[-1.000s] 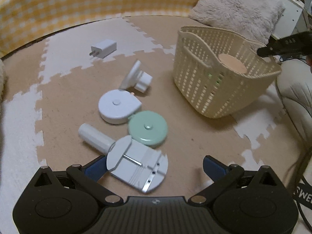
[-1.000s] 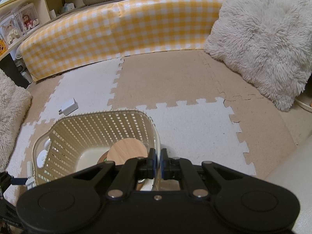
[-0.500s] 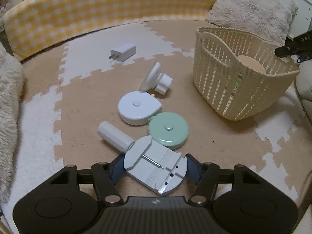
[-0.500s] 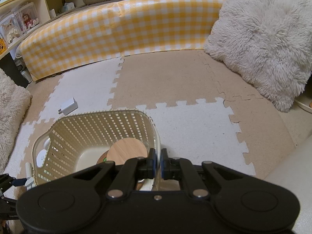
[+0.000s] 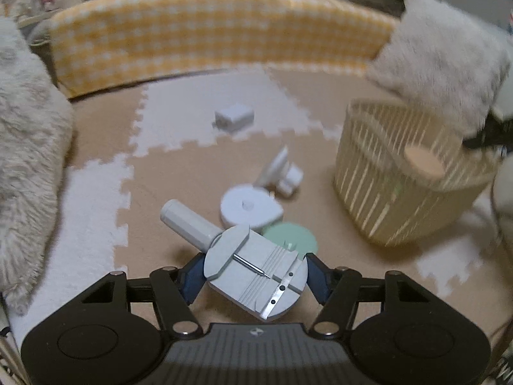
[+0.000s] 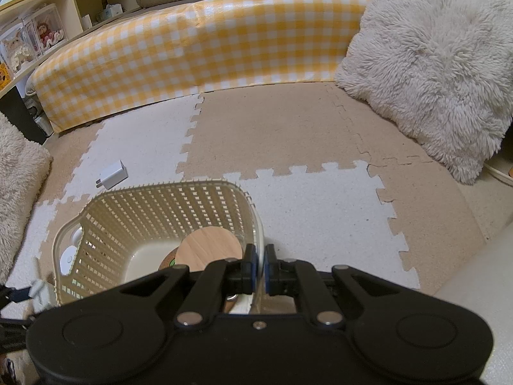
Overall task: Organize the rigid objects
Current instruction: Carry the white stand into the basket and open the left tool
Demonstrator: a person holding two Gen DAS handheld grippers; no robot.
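A flat grey watch-link tool [image 5: 255,268] with a thin metal pin across its top sits tilted between the pads of the left gripper [image 5: 255,272]; just beyond it lie a white cylinder [image 5: 187,221], a white round tape measure [image 5: 250,207], a mint-green one [image 5: 290,235] and a white suction-cup holder [image 5: 282,170]; a white charger [image 5: 234,118] lies further off. The cream lattice basket [image 6: 154,221] has its near rim pinched in the right gripper [image 6: 260,264], a round wooden lid [image 6: 208,248] leaning inside.

Tool [image 5: 253,269] between left gripper [image 5: 255,277] fingers; tube [image 5: 187,221], two discs beyond; basket [image 5: 407,192] right; charger [image 5: 234,118] farthest.
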